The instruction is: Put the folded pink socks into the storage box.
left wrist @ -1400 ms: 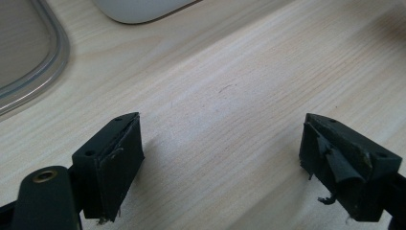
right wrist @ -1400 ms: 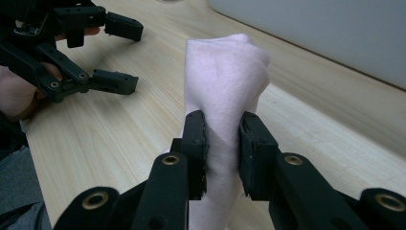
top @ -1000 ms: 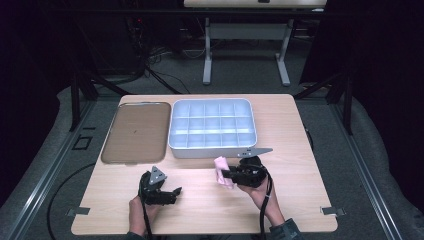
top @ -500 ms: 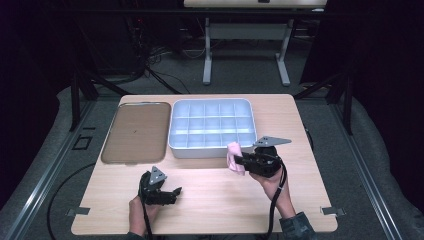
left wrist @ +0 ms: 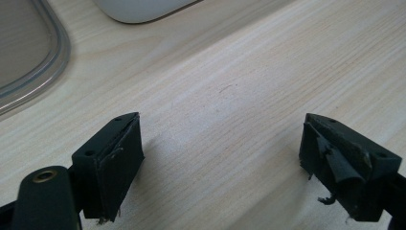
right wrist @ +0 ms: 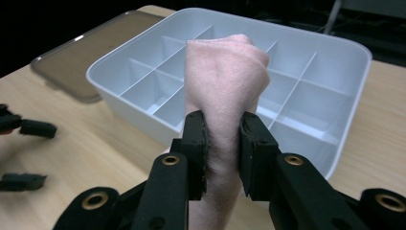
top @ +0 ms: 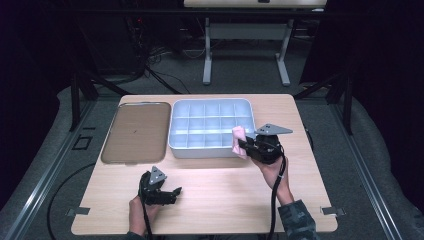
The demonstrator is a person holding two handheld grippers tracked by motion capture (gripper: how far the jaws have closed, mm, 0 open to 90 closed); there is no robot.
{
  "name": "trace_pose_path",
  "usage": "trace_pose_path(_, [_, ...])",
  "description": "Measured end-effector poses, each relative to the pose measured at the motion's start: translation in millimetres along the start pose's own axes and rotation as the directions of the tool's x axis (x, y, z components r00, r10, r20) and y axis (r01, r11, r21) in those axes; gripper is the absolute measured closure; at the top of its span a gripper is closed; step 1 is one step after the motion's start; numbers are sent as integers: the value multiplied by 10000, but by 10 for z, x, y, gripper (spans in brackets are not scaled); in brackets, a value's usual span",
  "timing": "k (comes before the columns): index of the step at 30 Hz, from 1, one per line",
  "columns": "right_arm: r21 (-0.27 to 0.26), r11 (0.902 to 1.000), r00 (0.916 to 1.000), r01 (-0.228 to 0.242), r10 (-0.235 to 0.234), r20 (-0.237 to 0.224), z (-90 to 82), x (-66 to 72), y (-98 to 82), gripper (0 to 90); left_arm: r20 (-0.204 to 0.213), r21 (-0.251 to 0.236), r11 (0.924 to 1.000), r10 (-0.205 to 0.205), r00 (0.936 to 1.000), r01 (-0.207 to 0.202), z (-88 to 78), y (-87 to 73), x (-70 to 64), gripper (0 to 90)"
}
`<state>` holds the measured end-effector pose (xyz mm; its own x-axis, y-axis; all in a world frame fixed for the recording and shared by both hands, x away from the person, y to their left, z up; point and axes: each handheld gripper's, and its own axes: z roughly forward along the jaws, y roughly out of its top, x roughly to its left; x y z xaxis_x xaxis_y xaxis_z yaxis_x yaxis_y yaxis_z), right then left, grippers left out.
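— Where are we with the pink sponge (right wrist: 225,72)?

— We have it clamped in the right gripper (right wrist: 222,158); the jaws press its lower part from both sides and the rest sticks up above them. We hold it off the table (top: 225,200), just at the near right edge of the white divided tray (top: 210,150).

— So we judge this the carrying step?

— Yes, it looks that way. Next we need to bring the sponge over one compartment, lower it between the dividers and only then let the jaws part — a tight fit, we think, since the sponge looks soft and bulky.

— And the left gripper (left wrist: 222,158)?

— Its jaws stand wide apart over bare wood, holding nothing. The brown lid (top: 135,132) lies left of the tray.
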<state>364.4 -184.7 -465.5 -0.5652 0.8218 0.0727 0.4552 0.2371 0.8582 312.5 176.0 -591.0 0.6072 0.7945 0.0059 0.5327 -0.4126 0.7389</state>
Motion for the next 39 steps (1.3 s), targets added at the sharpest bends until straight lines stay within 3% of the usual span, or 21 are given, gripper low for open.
trace_pose_path(10, [-93, 10000, 9982, -36, 42, 598, 117, -204, 74, 743, 44, -10, 10000, -30, 10000, 30, 3, 3, 4, 151])
trace_pose_path(20, [142, 9999, 9936, 30, -46, 1129, 383, -397, 83, 740, 43, -6, 10000, -17, 10000, 17, 3, 3, 5, 151])
trace_pose_path(24, [385, 9993, 9914, -4, -47, 1307, 517, -449, 66, 738, 44, -9, 10000, -35, 10000, 35, 3, 2, 3, 151])
trace_pose_path(28, [796, 9968, 9844, 110, -248, 1744, 640, -479, 40, 737, 50, -16, 10000, -40, 10000, 40, 4, 3, 3, 152])
trace_pose_path(29, [974, 9950, 9793, 236, -426, 1978, 709, -480, 16, 736, 52, -13, 10000, -41, 10000, 41, 4, 3, 3, 152])
trace_pose_path(39, [1643, 9855, 9748, 419, -764, 2094, 787, -488, -22, 702, 50, -10, 10000, 0, 10000, 0, 4, 3, 5, 152])
